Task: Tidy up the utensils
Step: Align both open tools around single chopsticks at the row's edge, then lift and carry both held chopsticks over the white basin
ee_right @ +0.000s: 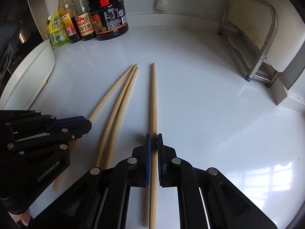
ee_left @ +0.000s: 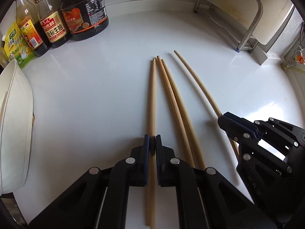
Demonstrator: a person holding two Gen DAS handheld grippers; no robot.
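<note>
Currently each gripper, left gripper point(ee_left: 152, 143) and right gripper point(ee_right: 154, 141), has its fingers clenched on one light, stiff, slippery wooden chopstick point(ee_left: 152, 95) lying on the white table point(ee_left: 85, 95); grip mid-shaft.

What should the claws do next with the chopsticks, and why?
Probably slide the right claw leftward, bringing its chopstick beside the middle pair. Each claw, including the left claw, grips one chopstick, and that one lies apart from the others.

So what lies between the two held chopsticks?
Two loose chopsticks, side by side on the white counter, between the left gripper and right gripper; both views show it.
</note>
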